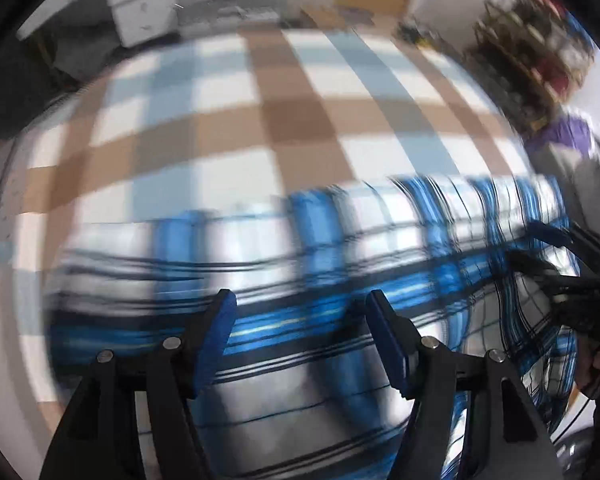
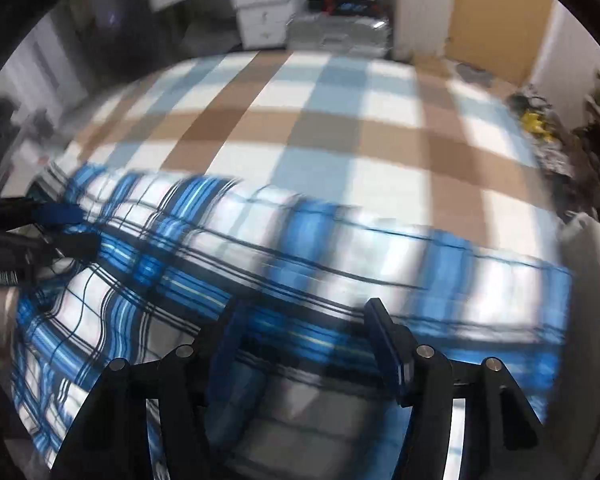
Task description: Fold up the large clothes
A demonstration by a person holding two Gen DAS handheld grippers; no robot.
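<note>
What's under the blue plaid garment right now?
The blue plaid garment lies on a brown, pale-blue and white checked cover, which shows beyond its far edge. Whatever sits directly beneath the garment is covered; motion blur hides finer detail.

No legible text, label, brand, number or sign appears in either wrist view. Motion blur smears both views, so any marking that may be present cannot be read.
</note>
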